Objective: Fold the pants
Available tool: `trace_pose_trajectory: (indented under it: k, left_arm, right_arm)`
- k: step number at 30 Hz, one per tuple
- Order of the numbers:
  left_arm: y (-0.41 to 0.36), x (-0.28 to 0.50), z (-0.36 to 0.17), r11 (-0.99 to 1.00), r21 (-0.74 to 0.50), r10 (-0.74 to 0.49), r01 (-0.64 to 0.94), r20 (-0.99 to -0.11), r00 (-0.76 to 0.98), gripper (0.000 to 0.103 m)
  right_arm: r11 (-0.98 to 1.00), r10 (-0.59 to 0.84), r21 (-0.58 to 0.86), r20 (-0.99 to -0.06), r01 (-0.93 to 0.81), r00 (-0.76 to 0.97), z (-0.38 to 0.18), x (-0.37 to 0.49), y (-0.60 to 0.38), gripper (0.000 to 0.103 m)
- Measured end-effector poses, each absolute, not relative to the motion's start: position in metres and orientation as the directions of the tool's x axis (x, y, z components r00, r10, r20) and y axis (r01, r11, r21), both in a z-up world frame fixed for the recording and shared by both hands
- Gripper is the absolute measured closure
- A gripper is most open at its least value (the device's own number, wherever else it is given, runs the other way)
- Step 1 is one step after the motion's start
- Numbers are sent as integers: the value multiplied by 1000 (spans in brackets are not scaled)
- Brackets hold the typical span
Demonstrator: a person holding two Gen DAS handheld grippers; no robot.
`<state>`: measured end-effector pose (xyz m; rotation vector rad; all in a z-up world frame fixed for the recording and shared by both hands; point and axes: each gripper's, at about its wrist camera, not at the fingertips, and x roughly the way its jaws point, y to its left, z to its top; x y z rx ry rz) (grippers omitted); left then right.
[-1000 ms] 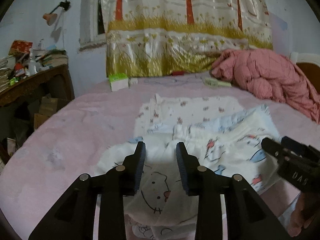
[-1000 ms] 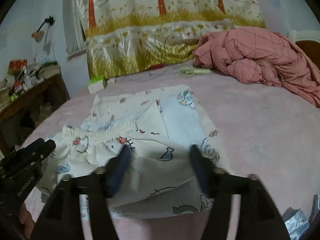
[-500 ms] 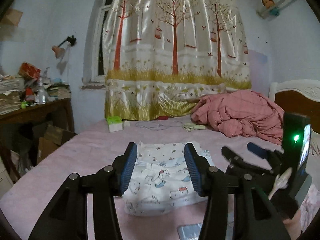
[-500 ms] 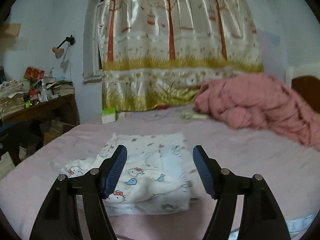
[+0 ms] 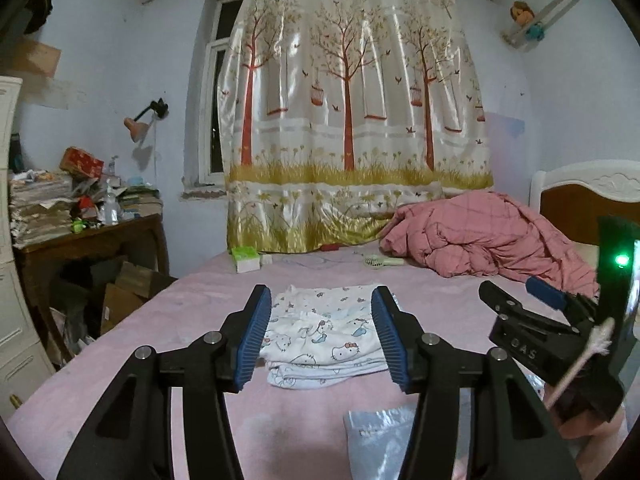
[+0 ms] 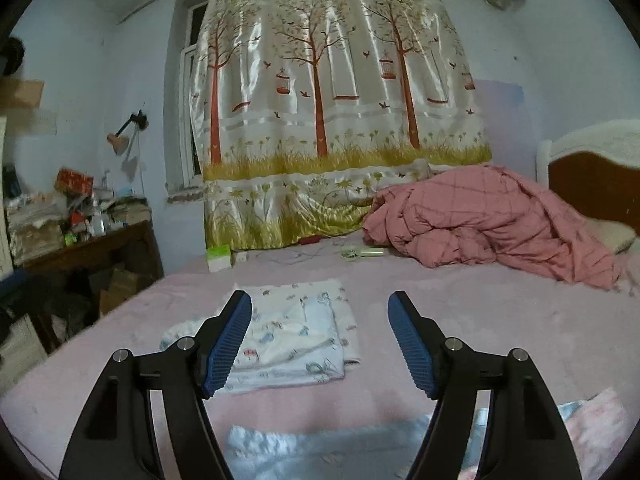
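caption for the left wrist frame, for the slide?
Left gripper, jaws opening and empty, above folded cartoon-print pants on a pink bed; right gripper at right.

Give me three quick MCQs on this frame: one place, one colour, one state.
1. Where does the folded white cartoon-print pants stack lie?
A. on the pink bed sheet
B. on the wooden desk
C. on the floor

2. What colour is the crumpled quilted blanket?
A. green
B. pink
C. grey

3. What is between the pads of the right hand-held gripper?
A. the pants
B. the blanket
C. nothing

Key: 1 A, the stack rests flat on the sheet mid-bed. 2 B, pink with a check pattern. 3 C, its jaws stand apart, clear of the cloth.
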<state>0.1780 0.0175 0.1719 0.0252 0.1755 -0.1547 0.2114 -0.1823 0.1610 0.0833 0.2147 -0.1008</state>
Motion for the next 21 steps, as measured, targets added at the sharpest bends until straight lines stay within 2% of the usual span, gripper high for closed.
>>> trace_pose_trajectory:
  k: [2, 7, 11, 14, 21]
  left_arm:
    - [15, 161, 174, 988, 38, -139, 148, -173, 975, 51]
    - [12, 123, 176, 989, 55, -129, 140, -170, 977, 51]
    - [13, 81, 182, 990, 77, -112, 121, -109, 988, 47]
    - [12, 63, 187, 989, 87, -117, 122, -68, 991, 42]
    - [27, 95, 169, 994, 65, -96, 93, 50, 994, 39]
  right_arm:
    - [989, -127, 44, -212, 140, 969, 167, 196, -178, 31]
    - [995, -92, 28, -182, 99, 979, 189, 140, -167, 31]
    - [996, -91, -31, -124, 88, 988, 197, 85, -155, 30]
    - [997, -76, -6, -92, 75, 993, 205, 59, -154, 23]
    - [992, -82, 89, -76, 89, 994, 195, 78, -154, 23]
